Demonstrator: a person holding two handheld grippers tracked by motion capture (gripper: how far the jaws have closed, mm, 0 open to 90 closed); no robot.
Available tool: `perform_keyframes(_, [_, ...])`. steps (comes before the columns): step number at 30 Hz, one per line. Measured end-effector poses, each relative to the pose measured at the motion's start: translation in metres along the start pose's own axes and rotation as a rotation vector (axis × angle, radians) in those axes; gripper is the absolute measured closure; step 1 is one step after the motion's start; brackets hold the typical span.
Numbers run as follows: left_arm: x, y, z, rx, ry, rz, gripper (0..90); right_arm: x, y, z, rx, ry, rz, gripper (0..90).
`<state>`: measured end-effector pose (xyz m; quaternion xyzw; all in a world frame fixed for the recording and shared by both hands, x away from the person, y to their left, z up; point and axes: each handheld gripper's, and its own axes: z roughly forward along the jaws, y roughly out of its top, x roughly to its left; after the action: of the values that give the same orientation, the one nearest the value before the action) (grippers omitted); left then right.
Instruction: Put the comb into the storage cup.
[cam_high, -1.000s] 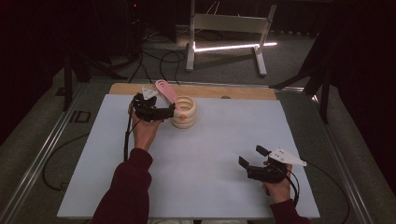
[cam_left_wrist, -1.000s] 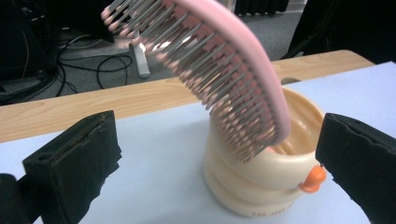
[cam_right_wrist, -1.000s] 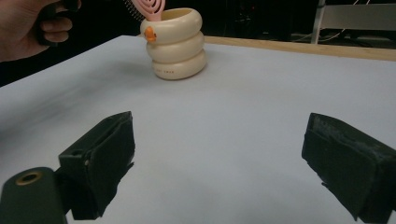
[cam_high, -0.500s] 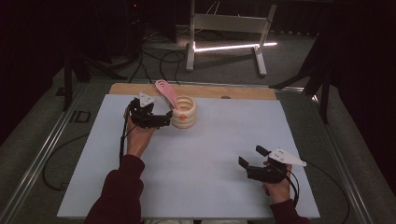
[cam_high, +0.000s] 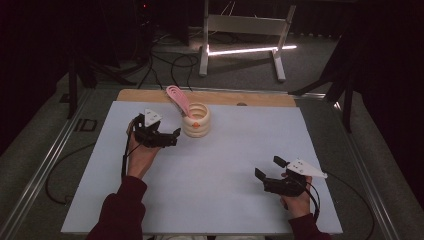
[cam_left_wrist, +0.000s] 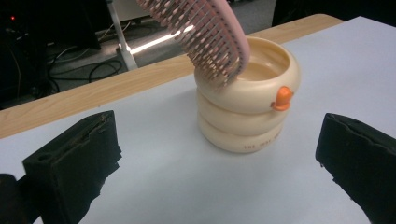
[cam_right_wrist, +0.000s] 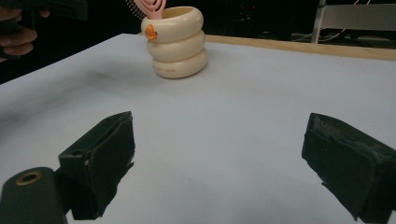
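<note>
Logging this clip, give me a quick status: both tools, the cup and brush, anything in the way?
Left tool open, empty, beside cream cup. Right tool open, empty, near table edge. Pink brush stands tilted in cup. White mat between them bare.

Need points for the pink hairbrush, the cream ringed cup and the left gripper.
pink hairbrush (cam_left_wrist: 205, 35), left gripper view, on the bristle face.
cream ringed cup (cam_left_wrist: 243, 122), left gripper view, on the middle ring.
left gripper (cam_high: 175, 137), high view, midway between its open fingers.

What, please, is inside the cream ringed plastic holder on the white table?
A pink plastic hairbrush leans in the cream ringed plastic holder, bristled head sticking out. Its handle end and the holder's bottom are hidden.
</note>
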<state>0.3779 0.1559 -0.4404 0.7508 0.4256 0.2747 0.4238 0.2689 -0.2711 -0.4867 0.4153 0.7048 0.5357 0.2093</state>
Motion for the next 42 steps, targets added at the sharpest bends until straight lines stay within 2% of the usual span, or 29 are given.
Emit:
perform_keyframes(16, [-0.004,-0.022,-0.028,-0.026,-0.006,0.049,0.3,0.001,0.000,0.000,0.003,-0.003,-0.006,9.4])
perform_keyframes(28, [-0.001,-0.041,-0.047,-0.047,-0.006,0.032,0.3,0.000,0.000,0.000,0.004,-0.003,-0.009,9.4])
perform_keyframes(42, [0.000,-0.063,-0.061,-0.061,0.002,0.005,0.3,0.000,0.000,0.000,0.007,-0.004,-0.007,9.4])
